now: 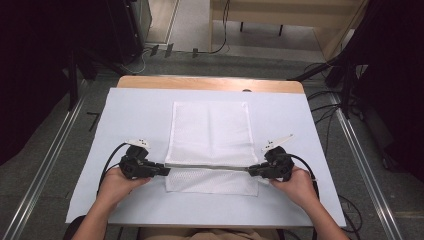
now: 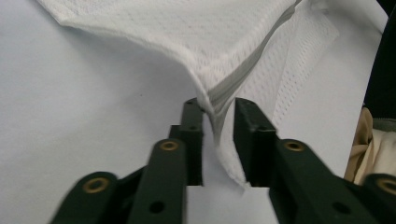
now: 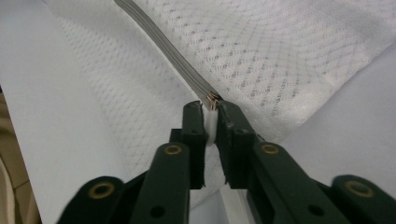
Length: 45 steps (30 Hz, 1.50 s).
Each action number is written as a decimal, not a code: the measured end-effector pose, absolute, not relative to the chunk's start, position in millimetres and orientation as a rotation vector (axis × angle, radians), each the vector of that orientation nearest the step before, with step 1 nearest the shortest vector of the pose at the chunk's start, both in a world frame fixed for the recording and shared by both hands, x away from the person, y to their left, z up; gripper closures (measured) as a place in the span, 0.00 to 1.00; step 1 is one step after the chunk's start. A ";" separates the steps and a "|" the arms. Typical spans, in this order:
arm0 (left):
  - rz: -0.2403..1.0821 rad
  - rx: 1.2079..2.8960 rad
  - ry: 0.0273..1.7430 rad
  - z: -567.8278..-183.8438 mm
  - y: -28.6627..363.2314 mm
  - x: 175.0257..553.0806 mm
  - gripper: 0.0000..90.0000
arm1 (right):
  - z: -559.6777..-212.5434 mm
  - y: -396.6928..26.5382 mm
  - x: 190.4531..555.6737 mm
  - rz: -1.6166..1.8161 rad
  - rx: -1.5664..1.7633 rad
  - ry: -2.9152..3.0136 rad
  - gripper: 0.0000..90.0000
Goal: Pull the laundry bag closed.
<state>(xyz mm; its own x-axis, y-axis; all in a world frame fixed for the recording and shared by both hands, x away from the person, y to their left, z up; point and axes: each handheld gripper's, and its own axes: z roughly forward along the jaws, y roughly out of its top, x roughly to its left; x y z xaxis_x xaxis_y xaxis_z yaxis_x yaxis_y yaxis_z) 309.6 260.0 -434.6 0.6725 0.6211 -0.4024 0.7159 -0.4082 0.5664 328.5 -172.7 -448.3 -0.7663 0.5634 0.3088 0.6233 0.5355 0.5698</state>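
A white mesh laundry bag (image 1: 210,145) lies on the middle of the surface (image 1: 125,120), its grey zipper edge lifted taut. The left claw (image 1: 162,170) pinches the left end of that edge, the right claw (image 1: 253,172) the right end. The bag looks light, limp and loosely woven; the stitched zipper band probably offers the firmest hold.

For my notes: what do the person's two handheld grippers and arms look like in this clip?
Both the left gripper and the right gripper are black, each with two flat straight jaws on linkage arms with brass-coloured pivot rivets. A pale three-cornered plate with dark dots sits on top of each, and a black cable loops back from each body. The forearms are bare, with no sleeves or gloves showing.
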 end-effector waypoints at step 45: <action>0.352 1.930 1.297 -430.7 317.2 319.2 0.34 | -450.8 -251.3 358.6 -1.432 -1.673 -2.586 0.25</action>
